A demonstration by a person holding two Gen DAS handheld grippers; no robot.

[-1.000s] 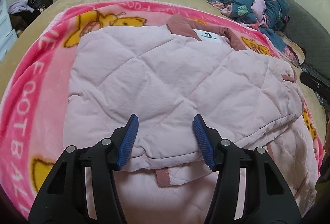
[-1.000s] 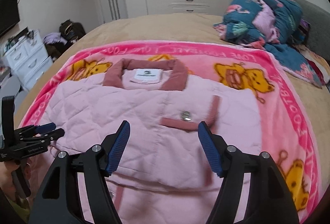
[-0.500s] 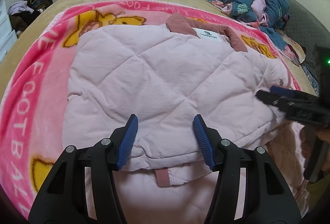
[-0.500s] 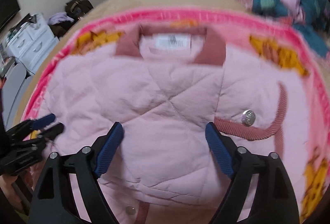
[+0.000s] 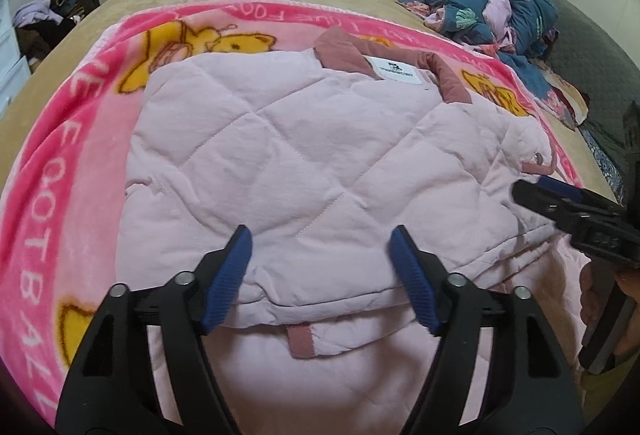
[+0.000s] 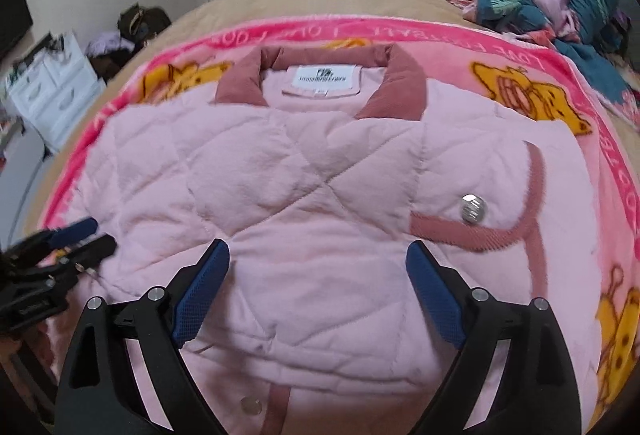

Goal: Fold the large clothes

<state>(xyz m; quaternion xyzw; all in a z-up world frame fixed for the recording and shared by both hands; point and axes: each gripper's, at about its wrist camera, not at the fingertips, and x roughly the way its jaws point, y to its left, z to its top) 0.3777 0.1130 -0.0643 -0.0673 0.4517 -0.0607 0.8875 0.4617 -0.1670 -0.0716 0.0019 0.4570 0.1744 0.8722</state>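
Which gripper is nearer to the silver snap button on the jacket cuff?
Right. The right gripper hovers just left of the snap button; the left gripper is over the jacket's opposite side.

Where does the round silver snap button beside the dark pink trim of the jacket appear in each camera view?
Left wrist view: the silver snap button is small, at the jacket's right edge.
Right wrist view: the button is large, right of centre, above the trim.
Shared landmark: the white neck label.

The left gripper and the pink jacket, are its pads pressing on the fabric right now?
Cannot tell. In the left wrist view the left gripper has open jaws over the pink jacket, nothing pinched between them, but no gap is plainly visible.
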